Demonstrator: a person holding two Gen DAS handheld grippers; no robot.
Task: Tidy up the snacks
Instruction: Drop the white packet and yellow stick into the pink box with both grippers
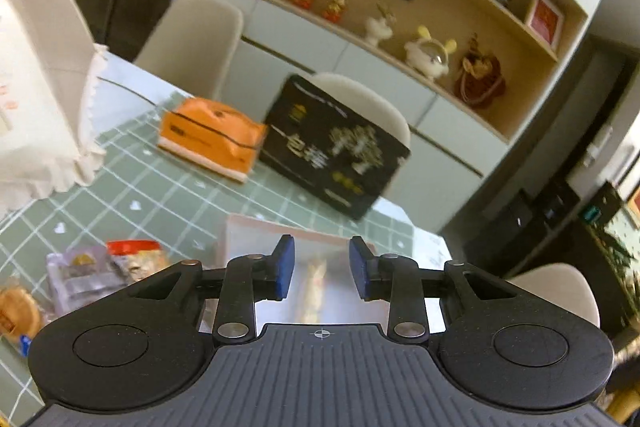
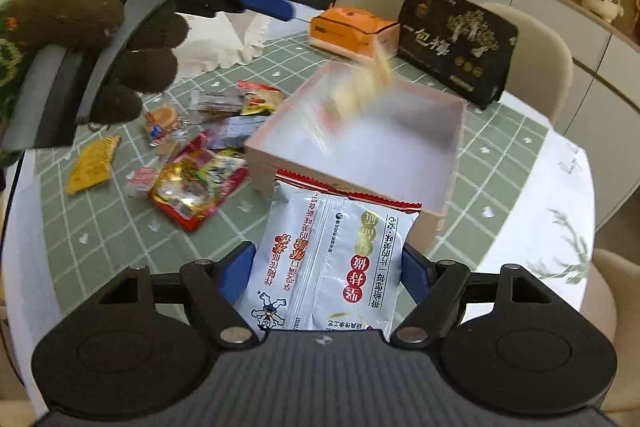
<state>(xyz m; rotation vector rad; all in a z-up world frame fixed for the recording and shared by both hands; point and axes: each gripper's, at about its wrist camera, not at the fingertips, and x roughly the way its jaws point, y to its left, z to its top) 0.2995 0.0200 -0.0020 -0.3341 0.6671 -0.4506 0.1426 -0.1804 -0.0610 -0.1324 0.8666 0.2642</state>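
A white snack packet [image 2: 326, 263] sits pinched in the right gripper [image 2: 325, 275] beside the pink box [image 2: 456, 147]; left gripper [image 1: 322, 273] spread.

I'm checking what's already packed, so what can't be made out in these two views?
- Pale snack over the pink box: motion-blurred in the right wrist view.
- Same box in the left wrist view: mostly behind the open left claw.
- White packet in the right claw: its lower end hidden by the gripper body.
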